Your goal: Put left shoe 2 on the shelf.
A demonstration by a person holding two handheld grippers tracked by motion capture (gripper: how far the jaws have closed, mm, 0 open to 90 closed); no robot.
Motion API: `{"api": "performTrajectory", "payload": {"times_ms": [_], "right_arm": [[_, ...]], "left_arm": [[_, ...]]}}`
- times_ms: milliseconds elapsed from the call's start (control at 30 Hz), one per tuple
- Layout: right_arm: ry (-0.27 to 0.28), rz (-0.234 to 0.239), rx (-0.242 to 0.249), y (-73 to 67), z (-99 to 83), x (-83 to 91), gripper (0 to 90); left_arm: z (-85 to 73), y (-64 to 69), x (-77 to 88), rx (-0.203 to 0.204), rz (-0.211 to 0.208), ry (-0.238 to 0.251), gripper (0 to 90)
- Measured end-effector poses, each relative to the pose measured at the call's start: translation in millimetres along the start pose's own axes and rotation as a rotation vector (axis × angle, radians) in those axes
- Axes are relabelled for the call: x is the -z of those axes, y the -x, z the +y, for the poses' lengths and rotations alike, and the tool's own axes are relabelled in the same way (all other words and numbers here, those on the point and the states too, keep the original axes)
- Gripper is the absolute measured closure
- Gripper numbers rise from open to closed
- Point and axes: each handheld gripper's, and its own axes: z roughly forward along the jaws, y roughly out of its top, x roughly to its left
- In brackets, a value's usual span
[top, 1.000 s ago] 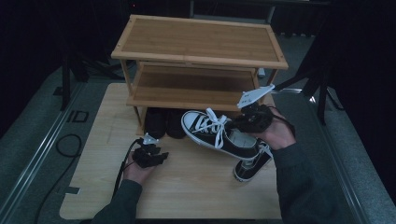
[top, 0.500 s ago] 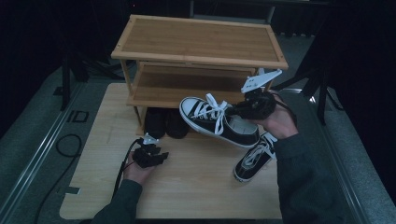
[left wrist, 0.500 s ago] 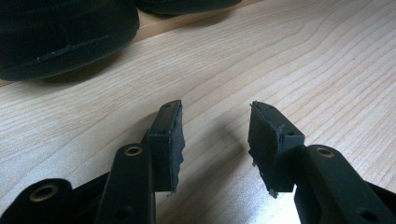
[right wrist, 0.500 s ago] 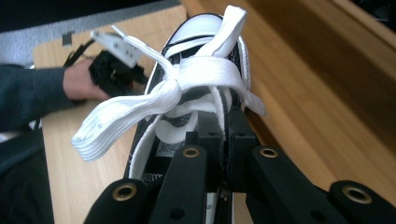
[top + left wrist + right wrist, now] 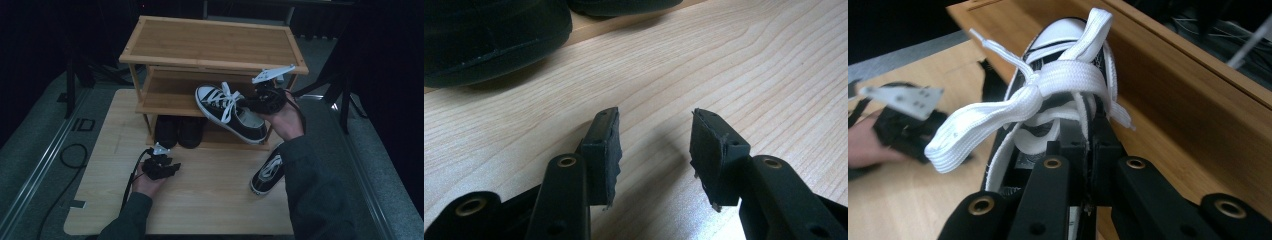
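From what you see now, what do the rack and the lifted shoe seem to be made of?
The rack: probably bamboo or light wood, smooth, with visible grain and plank lines. The lifted shoe: apparently black canvas, matte, with a white rubber-like toe cap and sole edge, and flat white woven laces.

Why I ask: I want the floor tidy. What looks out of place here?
One black sneaker lies alone on the wooden board, apart from the rack. Its partner, the laced sneaker, hangs tilted in the right gripper, not yet shelved.
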Motion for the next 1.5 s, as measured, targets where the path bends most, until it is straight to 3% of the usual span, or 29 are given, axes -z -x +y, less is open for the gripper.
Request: {"api": "performTrajectory", "payload": {"times_ms": [100,133,267,400,567,767,933,1033,1100,1200,1367,1500], "right_arm": [[0.005,-0.037,-0.016,1.1,-0.1,-4.9,87.9],[0.009,-0.083,-0.024,0.2,-1.1,-8.6,87.9],[0.014,-0.105,-0.049,0.5,-2.9,-11.5,87.8],[-0.052,-0.156,-0.047,4.3,-9.0,-17.0,87.4],[-0.039,-0.123,-0.074,8.8,-14.1,-16.4,84.2],[-0.035,-0.130,-0.076,9.9,-14.4,-16.1,79.9],[-0.041,-0.132,-0.075,10.2,-14.5,-14.9,76.3],[-0.040,-0.122,-0.081,11.5,-14.5,-14.7,76.1],[-0.037,-0.116,-0.084,12.8,-14.6,-14.9,76.5],[-0.036,-0.107,-0.081,11.1,-14.1,-15.6,86.2],[-0.023,-0.126,-0.092,9.5,-14.3,-16.1,87.7],[0.026,-0.124,-0.126,11.6,-16.2,-17.4,87.8]], "left_arm": [[0.0,0.0,0.0,0.000,0.000,0.000,55.2],[0.0,-0.1,0.0,0.001,-0.001,0.000,55.2],[0.0,0.0,0.0,0.000,0.000,0.000,55.2],[0.6,0.6,-0.2,0.002,0.002,-0.004,55.0],[2.5,4.4,-2.0,0.012,-0.005,-0.007,54.9],[9.3,20.4,-8.9,-0.027,-0.005,-0.031,54.9],[21.0,38.9,-18.4,-0.058,-0.017,-0.014,54.9],[25.8,42.4,-21.2,-0.062,-0.021,-0.005,55.0],[32.3,46.6,-25.2,-0.063,-0.025,0.003,55.1],[46.5,57.4,-34.0,-0.088,-0.018,0.019,56.2],[58.7,68.4,-40.4,-0.113,-0.012,0.035,57.5],[68.2,74.3,-46.8,-0.121,0.004,0.050,57.5]]}}
